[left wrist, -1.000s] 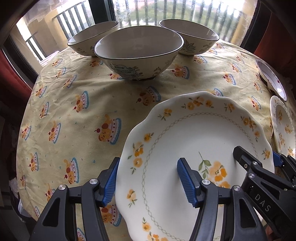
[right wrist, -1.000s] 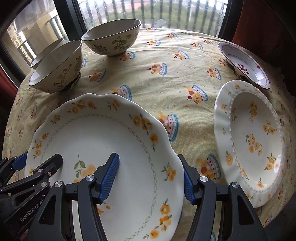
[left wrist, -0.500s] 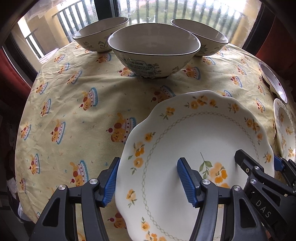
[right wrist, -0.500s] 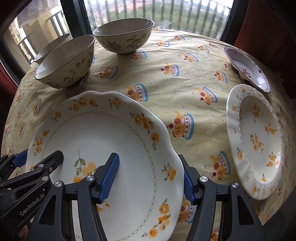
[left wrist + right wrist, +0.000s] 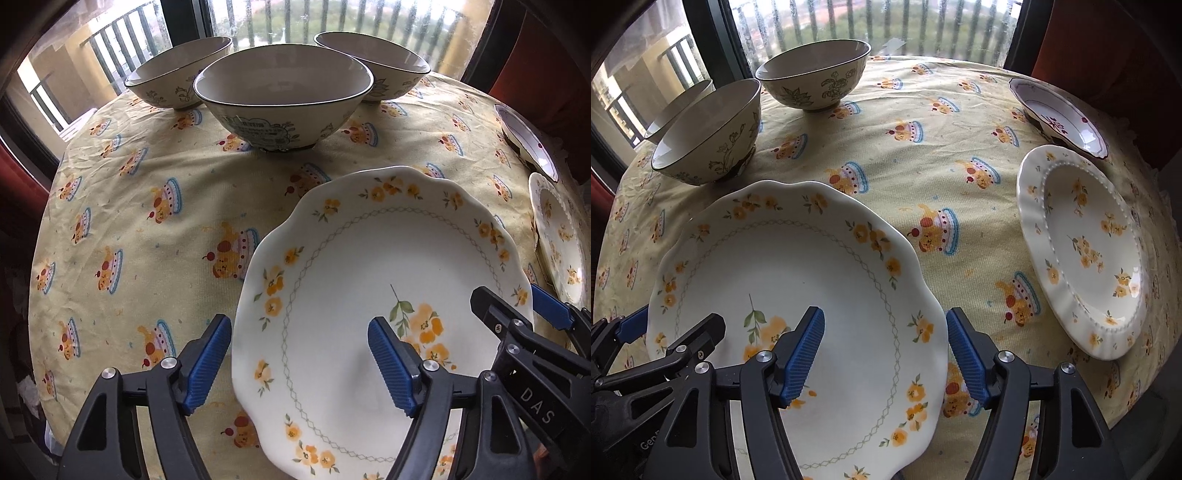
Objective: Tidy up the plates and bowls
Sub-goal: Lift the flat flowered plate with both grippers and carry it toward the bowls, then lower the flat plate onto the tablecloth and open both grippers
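Note:
A large white plate with yellow flowers [image 5: 369, 266] [image 5: 798, 266] is held between both grippers above the near part of the table. My left gripper [image 5: 301, 362] straddles the plate's left rim, one blue pad outside it and one over its face. My right gripper [image 5: 884, 354] straddles the right rim the same way. Both sets of jaws stand wide apart. Three cream bowls [image 5: 282, 92] [image 5: 709, 133] stand at the far side. A smaller flowered plate [image 5: 1082, 247] and a red-patterned dish [image 5: 1060, 114] lie at the right.
The round table [image 5: 147, 206] carries a yellow cloth with cake prints. A window with balcony railings [image 5: 886, 22] is behind the bowls. Red curtains [image 5: 1108, 44] hang at the right. The table edge drops off close on the left and right.
Both grippers and the large plate have moved forward toward the bowls, which now look nearer and larger. The jaws' spread on the plate is unchanged.

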### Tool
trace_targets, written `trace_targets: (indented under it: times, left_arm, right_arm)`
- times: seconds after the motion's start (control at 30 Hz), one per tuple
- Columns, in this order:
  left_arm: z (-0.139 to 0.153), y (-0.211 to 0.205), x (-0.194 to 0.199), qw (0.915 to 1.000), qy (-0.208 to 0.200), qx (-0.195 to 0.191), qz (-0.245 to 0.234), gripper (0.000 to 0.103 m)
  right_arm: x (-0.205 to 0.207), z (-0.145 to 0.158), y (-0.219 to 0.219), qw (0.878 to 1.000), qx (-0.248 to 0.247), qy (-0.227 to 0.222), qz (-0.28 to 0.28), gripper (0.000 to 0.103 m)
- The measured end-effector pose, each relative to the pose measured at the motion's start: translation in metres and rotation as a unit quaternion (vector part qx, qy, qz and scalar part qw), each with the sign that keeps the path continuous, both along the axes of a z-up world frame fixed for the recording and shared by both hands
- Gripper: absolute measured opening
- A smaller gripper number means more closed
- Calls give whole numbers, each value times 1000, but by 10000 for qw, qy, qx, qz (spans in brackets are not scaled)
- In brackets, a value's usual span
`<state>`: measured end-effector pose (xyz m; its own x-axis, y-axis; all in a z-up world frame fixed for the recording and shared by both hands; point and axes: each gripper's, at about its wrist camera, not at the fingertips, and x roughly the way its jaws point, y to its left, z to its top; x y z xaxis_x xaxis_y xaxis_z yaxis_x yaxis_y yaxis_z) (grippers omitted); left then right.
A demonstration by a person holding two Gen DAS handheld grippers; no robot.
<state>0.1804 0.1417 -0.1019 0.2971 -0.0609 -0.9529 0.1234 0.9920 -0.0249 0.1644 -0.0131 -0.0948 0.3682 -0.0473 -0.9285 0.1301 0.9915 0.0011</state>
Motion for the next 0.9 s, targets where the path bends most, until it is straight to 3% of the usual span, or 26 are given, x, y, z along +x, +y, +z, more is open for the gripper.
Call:
trace_targets:
  times: [0.27, 0.53, 0.9]
  left_arm:
    - [24, 0, -16, 9996, -249, -93, -126, 88]
    - [51, -11, -35, 9964, -816, 4, -218, 88]
    - [71, -61, -32, 9911, -1299, 242, -129, 88]
  right_arm:
    - [-14, 28, 2, 9991, 64, -411, -130, 75]
    - [-28, 57, 0, 9968, -36, -797, 83, 75]
    - [-22, 72, -45, 9955, 150, -909, 217, 75]
